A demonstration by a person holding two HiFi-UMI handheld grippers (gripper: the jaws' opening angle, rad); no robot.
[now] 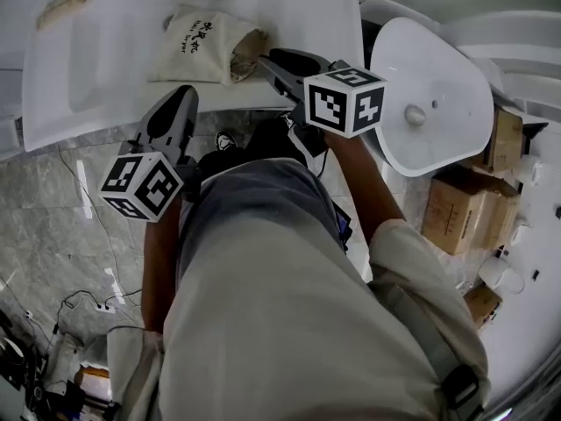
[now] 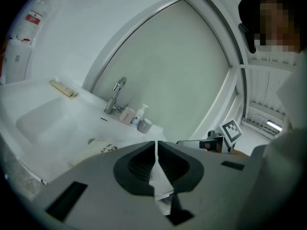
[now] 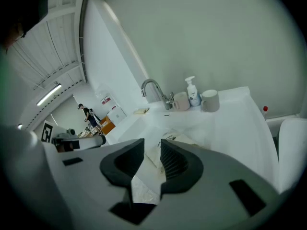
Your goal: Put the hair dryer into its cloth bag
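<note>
A cream cloth bag (image 1: 197, 42) with dark print lies bulging on the white counter (image 1: 307, 7), its mouth turned to the right. Something dark shows inside the mouth (image 1: 249, 51); I cannot tell for sure that it is the hair dryer. My right gripper (image 1: 267, 60) hovers just right of that mouth, open, with nothing between its fingers. My left gripper (image 1: 182, 95) hangs in front of the counter's edge below the bag, its jaws almost together and empty. The bag also shows past the left gripper (image 2: 156, 145) as a pale strip (image 2: 98, 150), and beyond the right gripper (image 3: 152, 150) at the bag's printed side (image 3: 172, 139).
A sink basin (image 1: 114, 51) is sunk in the counter left of the bag, with a faucet (image 2: 117, 92), cups and a pump bottle (image 3: 194, 92) behind. A white toilet lid (image 1: 429, 95) and cardboard boxes (image 1: 460, 209) stand at the right. Cables (image 1: 79, 305) lie on the marble floor.
</note>
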